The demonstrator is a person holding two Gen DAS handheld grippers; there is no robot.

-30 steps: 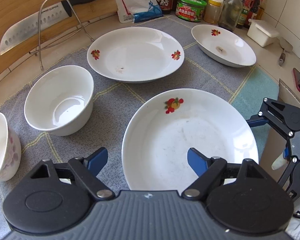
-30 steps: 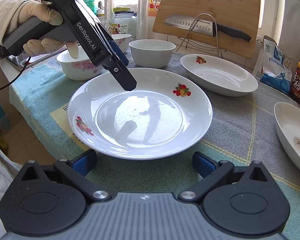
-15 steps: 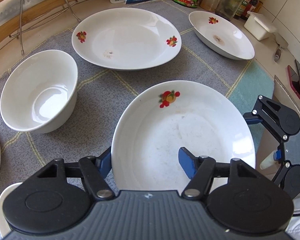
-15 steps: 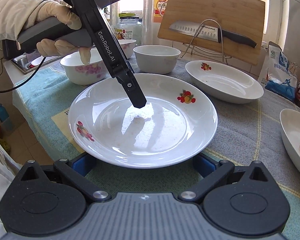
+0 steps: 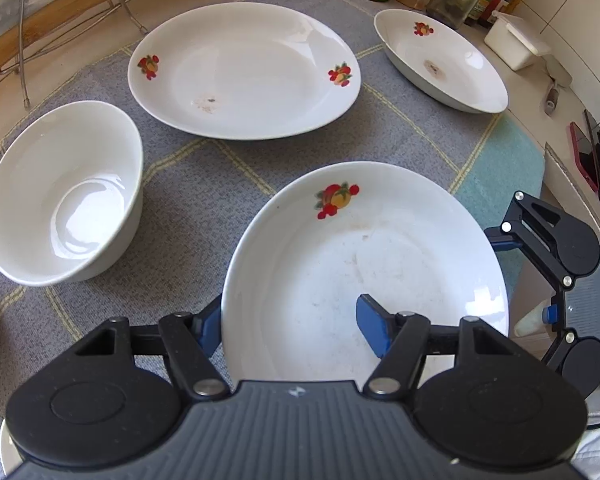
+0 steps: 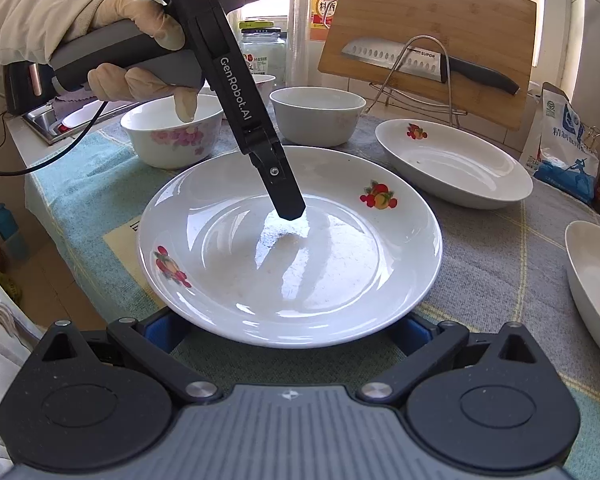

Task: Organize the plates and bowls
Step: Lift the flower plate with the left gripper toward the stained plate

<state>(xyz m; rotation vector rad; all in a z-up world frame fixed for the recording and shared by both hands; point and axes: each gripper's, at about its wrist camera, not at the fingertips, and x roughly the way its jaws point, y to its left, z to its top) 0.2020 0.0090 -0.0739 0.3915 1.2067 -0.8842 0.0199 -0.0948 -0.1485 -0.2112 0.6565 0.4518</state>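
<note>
Your left gripper is a black bar printed "GenRobot.AI" in white, with a silver screw near its tip, a grey grip and a thin black cable trailing toward 9 o'clock. Your left hand wears a pale glove under a cream sleeve. Your right gripper shows black linkage arms with silver pivot screws, blue jaw pads and a ribbed grey housing at 6 o'clock.

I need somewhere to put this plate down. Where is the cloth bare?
Bare cloth lies between the plain bowl, the far plate and the near plate. Another patch lies between the near plate and the right-hand dish. By the flowered bowl it is crowded.
</note>
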